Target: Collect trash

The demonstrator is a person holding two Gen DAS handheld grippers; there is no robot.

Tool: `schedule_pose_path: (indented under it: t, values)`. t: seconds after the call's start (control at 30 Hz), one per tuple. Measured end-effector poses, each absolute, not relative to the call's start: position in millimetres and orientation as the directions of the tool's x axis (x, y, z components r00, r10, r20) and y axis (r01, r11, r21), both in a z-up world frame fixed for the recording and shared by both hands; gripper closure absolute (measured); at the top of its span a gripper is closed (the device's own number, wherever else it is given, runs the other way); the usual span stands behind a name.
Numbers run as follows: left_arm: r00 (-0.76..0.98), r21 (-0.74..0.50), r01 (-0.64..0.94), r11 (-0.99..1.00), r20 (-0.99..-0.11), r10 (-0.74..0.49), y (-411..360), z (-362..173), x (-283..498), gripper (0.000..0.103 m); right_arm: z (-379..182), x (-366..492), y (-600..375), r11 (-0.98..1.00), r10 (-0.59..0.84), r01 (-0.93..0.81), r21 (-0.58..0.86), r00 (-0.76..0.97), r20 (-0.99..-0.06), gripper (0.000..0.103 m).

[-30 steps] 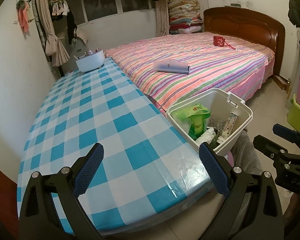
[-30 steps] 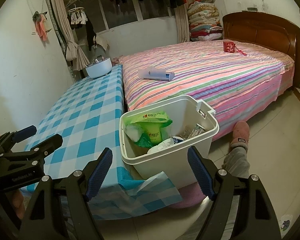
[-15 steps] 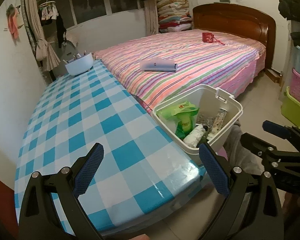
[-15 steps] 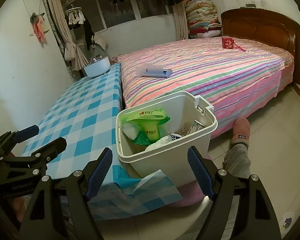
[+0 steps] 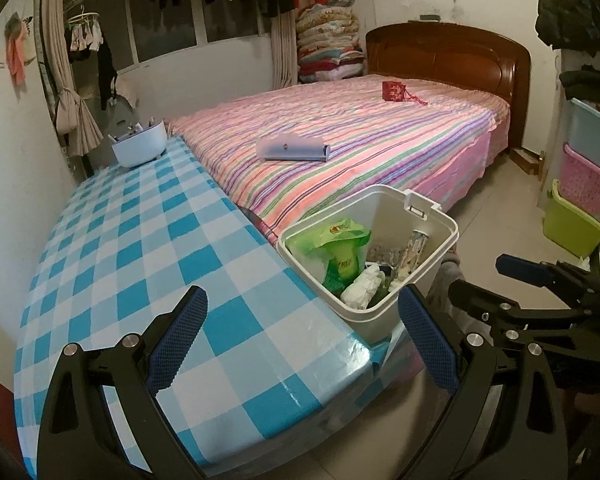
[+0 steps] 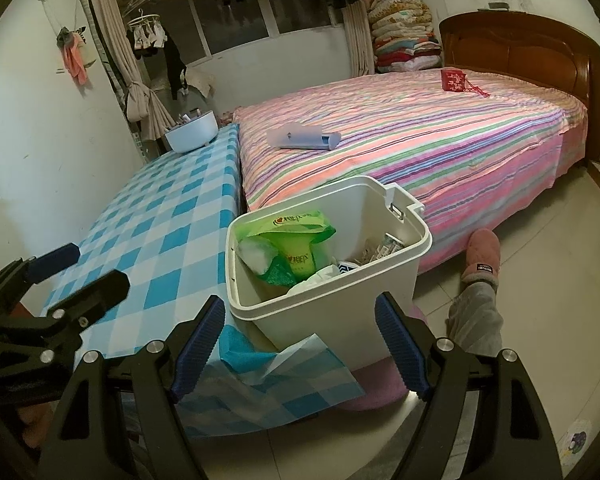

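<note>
A white trash bin stands at the near right corner of the blue-checked table, over something pink. Inside lie a green plastic bag, crumpled white paper and wrappers. My left gripper hovers open over the table's near end, with nothing between its fingers. My right gripper is open just in front of the bin, whose wall shows between its fingers untouched. The green bag shows from this side too. Each gripper is seen from the other: right gripper, left gripper.
A striped bed runs along the table's far side, with a lilac case and a red pouch on it. A white bowl sits at the table's far end. A person's leg in a pink slipper rests beside the bin. Coloured crates line the right wall.
The left view has swung to the right and slightly up, so the bin and table sit further left in it. The right view has hardly shifted. Both grippers have stayed open.
</note>
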State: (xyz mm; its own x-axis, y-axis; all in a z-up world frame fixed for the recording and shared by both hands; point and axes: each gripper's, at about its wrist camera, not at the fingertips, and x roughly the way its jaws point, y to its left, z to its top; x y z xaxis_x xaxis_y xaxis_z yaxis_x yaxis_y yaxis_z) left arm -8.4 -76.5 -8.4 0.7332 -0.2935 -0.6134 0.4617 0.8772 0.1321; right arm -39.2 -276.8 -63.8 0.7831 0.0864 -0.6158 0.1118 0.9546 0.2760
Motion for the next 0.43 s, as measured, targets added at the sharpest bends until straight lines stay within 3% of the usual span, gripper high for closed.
schedule_pose_path:
  t: [0.43]
  values:
    - [0.740, 0.146, 0.401, 0.904, -0.633, -0.226, -65, -20, 11, 0.008, -66, -36, -282, 0.953, 0.080, 0.119, 0.279, 0.789, -0.609, 0.027]
